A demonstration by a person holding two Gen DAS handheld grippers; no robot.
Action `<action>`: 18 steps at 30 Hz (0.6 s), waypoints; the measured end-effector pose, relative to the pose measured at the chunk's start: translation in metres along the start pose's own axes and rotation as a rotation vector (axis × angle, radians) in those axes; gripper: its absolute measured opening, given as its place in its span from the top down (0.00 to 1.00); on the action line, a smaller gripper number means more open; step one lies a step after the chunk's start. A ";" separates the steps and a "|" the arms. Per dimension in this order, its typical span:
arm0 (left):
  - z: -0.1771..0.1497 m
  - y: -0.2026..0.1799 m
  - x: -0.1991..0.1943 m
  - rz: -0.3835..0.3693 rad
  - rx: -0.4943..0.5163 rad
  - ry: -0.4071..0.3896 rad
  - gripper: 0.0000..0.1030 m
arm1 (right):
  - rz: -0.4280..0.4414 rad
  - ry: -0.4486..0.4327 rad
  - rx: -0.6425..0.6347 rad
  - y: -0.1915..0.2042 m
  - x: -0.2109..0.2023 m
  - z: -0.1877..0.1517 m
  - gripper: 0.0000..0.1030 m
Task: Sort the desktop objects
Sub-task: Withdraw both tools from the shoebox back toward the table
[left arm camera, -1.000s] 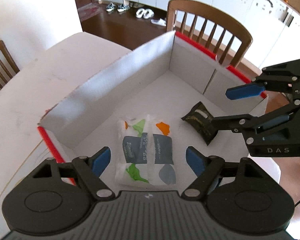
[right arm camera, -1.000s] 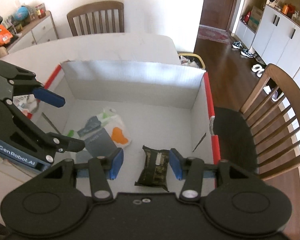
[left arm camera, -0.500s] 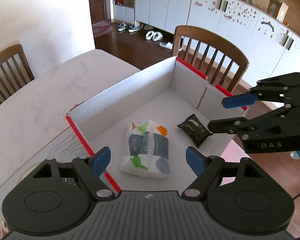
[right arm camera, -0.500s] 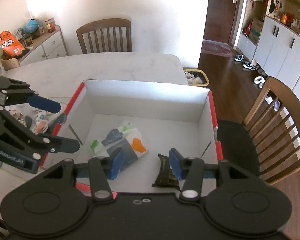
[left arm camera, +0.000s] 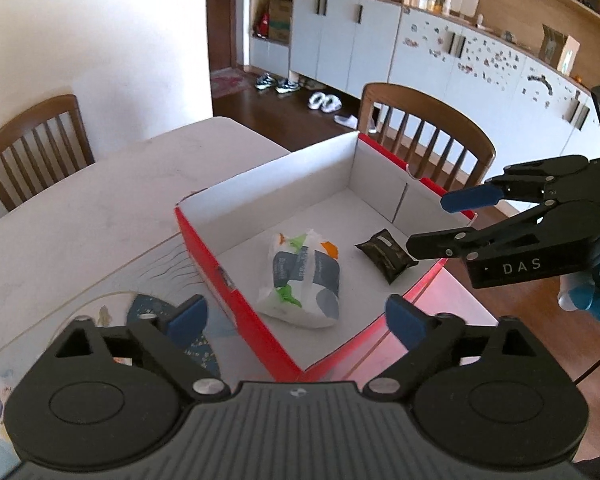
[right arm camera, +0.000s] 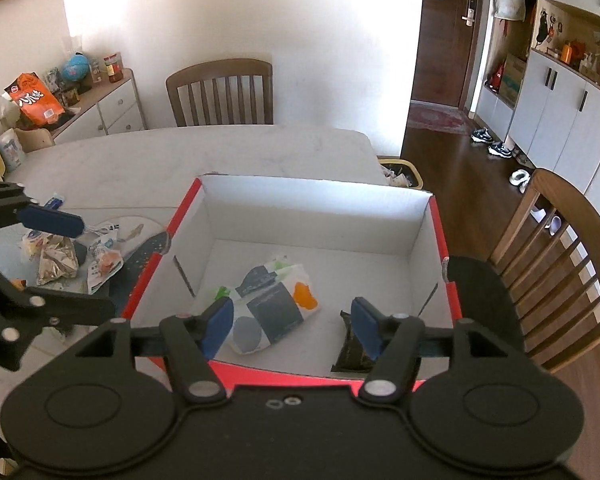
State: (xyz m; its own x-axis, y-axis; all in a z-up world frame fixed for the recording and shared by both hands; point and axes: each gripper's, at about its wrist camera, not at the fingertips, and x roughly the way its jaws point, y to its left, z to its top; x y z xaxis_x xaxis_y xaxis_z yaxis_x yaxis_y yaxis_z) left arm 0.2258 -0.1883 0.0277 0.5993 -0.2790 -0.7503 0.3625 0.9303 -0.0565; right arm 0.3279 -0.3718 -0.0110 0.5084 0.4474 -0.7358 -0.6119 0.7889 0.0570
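while both my grippers hang above the red box (left arm camera: pixel 236 296), left gripper (left arm camera: pixel 296 316) and right gripper (right arm camera: pixel 292 322) are spreading their jaws, nothing between them. white packet (left arm camera: pixel 304 280) lies mid-box, dark packet (left arm camera: pixel 386 254) near the box's right wall.

Red-rimmed white box (left arm camera: pixel 204 236) holds a white, grey-patched packet (left arm camera: pixel 302 284) and a black packet (left arm camera: pixel 384 254).

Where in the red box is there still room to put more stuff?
The box floor is bare along its far wall, behind the white packet and dark pouch. There is a smaller gap between those two. Left of the box, the wrappers crowd the table.
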 end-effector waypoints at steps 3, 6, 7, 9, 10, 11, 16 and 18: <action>-0.010 0.005 -0.006 -0.002 -0.020 -0.015 0.02 | 0.003 -0.011 0.004 0.005 -0.001 -0.002 0.29; -0.020 0.011 -0.011 0.013 -0.044 -0.023 0.00 | -0.002 -0.033 0.001 0.012 -0.004 -0.005 0.23; -0.022 0.013 -0.013 0.014 -0.051 -0.023 0.00 | -0.001 -0.035 0.001 0.014 -0.004 -0.005 0.22; -0.028 0.018 -0.017 0.018 -0.070 -0.027 0.00 | 0.001 -0.045 0.005 0.018 -0.006 -0.005 0.19; -0.032 0.021 -0.019 0.024 -0.077 -0.031 0.00 | 0.000 -0.050 0.007 0.021 -0.007 -0.006 0.18; -0.035 0.023 -0.022 0.032 -0.082 -0.034 0.00 | -0.001 -0.054 0.007 0.023 -0.008 -0.006 0.17; -0.050 0.042 -0.039 0.069 -0.112 -0.063 0.00 | 0.006 -0.068 0.013 0.043 -0.011 -0.008 0.17; -0.058 0.050 -0.046 0.080 -0.121 -0.072 0.00 | 0.006 -0.072 0.012 0.053 -0.012 -0.008 0.16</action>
State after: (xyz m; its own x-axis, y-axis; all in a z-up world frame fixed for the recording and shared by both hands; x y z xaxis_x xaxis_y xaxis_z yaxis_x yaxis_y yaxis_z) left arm 0.1746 -0.1146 0.0212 0.6743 -0.2152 -0.7064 0.2251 0.9710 -0.0810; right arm 0.2844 -0.3388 -0.0049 0.5475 0.4811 -0.6847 -0.6077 0.7911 0.0699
